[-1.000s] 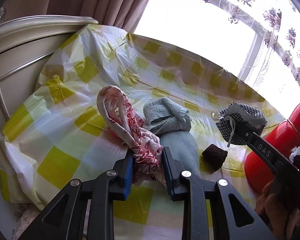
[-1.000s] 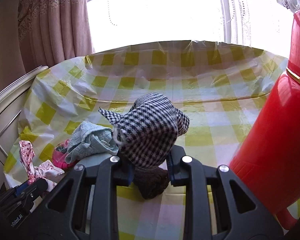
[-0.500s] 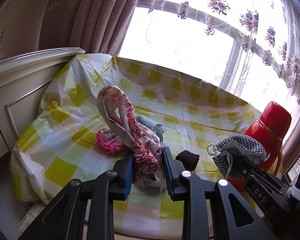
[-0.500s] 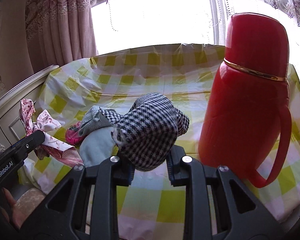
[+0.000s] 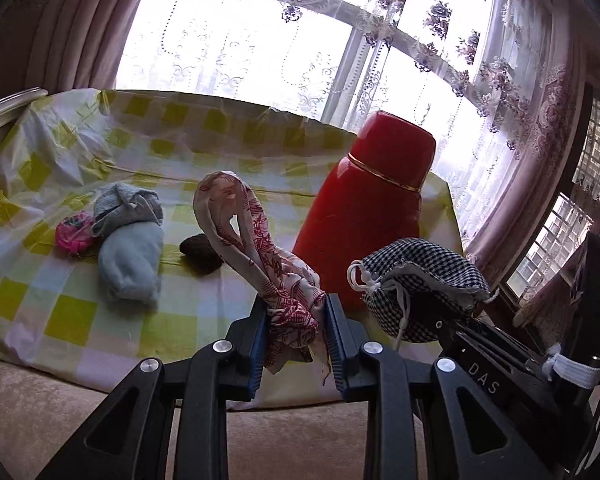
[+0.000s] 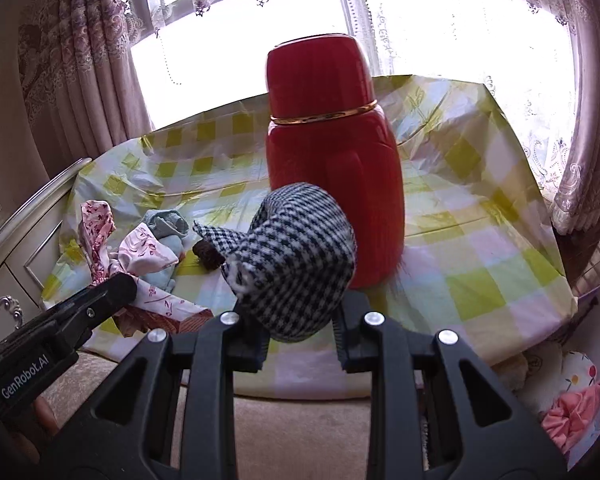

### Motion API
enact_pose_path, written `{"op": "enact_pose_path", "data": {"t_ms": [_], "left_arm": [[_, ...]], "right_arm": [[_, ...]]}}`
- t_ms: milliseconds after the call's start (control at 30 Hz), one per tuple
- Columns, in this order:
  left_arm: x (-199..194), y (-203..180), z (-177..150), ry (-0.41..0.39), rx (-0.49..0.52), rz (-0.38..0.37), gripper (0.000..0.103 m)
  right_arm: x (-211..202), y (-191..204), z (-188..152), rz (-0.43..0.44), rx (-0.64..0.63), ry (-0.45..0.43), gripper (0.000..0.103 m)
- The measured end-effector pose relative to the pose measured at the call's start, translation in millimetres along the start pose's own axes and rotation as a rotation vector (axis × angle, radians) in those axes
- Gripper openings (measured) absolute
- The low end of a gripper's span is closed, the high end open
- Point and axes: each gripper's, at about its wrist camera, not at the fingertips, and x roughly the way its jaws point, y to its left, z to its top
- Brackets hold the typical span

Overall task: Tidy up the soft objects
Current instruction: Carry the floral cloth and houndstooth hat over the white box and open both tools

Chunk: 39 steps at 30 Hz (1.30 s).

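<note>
Sunlit lace curtains back a table under a yellow-checked cloth, where a tall red thermos stands. Left on the cloth lie a pale blue towel, a pink pouch and a small brown lump. Off the near edge, the right gripper pinches a houndstooth drawstring bag, and the left gripper clamps a floral scarf. Both look light and limp; bunched folds probably hold best.
</note>
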Motion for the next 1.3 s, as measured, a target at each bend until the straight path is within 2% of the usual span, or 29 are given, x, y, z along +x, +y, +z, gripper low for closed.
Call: {"op": "enact_pose_path", "data": {"t_ms": [267,600,733,767,833,867,900,933,967,1033,1300], "left_arm": [[13.6,-57.0,-15.4,0.081,0.063,-0.141,0.029],[30.9,-120.9,-31.1,0.175,0.134,-0.294,0.029],[35.0,-145.8,-37.0,0.212,0.172,-0.351,0.030],[36.2,-151.9,-38.9,0.222,0.182,-0.367,0.030],[41.0,-163.8,-43.7,0.257,0.201,-0.399,0.036],[45.0,-169.2,-46.6,0.283,0.213,-0.408,0.047],[48.9,-174.1,-49.9,0.307,0.225,-0.406,0.060],[52.6,-176.7,-52.0,0.324,0.236,-0.400,0.065],[53.8,-177.9,-54.6,0.334,0.244,-0.396,0.068],[54.1,-174.9,-55.2,0.338,0.232,-0.388,0.068],[51.9,-153.2,-47.6,0.310,0.177,-0.354,0.068]], "right_arm": [[-44.8,-84.7,-22.3,-0.143,0.091,0.037,0.029],[-110.4,-205.0,-58.7,-0.416,0.251,0.100,0.029],[-129.6,-241.6,-66.3,-0.506,0.312,0.114,0.029],[-133.5,-248.8,-68.0,-0.522,0.329,0.116,0.033],[-139.1,-260.2,-69.9,-0.558,0.354,0.120,0.034],[-140.6,-264.7,-70.2,-0.574,0.364,0.122,0.035],[-141.5,-268.1,-70.5,-0.583,0.372,0.123,0.037],[-142.3,-271.3,-71.5,-0.593,0.379,0.126,0.047],[-143.0,-273.8,-71.8,-0.600,0.386,0.128,0.060],[-143.8,-275.9,-72.1,-0.600,0.393,0.119,0.070],[-131.4,-265.7,-73.1,-0.548,0.386,0.134,0.070]]}}
